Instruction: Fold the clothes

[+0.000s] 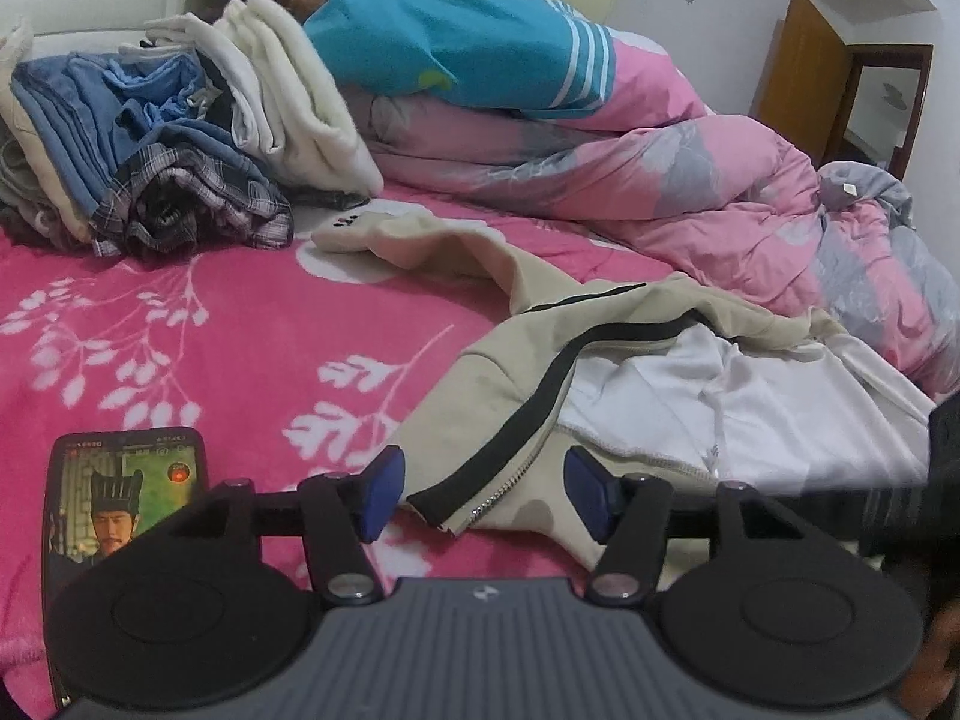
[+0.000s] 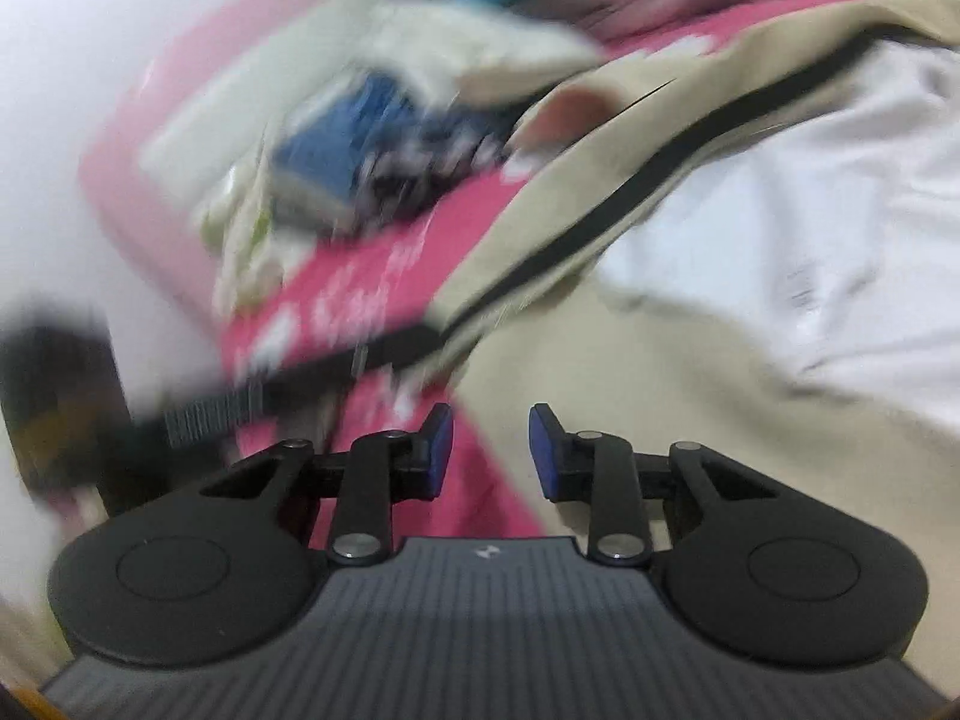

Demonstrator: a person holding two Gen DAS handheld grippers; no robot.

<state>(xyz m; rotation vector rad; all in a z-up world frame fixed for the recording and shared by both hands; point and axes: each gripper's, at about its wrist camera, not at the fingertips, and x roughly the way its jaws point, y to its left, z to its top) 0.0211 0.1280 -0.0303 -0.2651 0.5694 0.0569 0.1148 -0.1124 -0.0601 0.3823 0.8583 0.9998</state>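
Lying between spread left hand-held gripper (image 1: 480, 495) pads: beige zip jacket (image 1: 600, 372) hem, on pink bed (image 1: 210, 330) | handling: soft, light, floppy | gripping at: zipper hem corner (image 1: 444, 510) | right hand-held gripper (image 2: 489, 450): parted, pinching nothing

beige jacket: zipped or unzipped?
Unzipped. The jacket lies spread on the bed, its black zipper edge turned back and white lining showing.

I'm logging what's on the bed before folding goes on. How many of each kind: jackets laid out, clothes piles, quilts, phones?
Beige jacket: 1
Clothes pile: 1
Pink quilt: 1
Phone: 1
Total: 4
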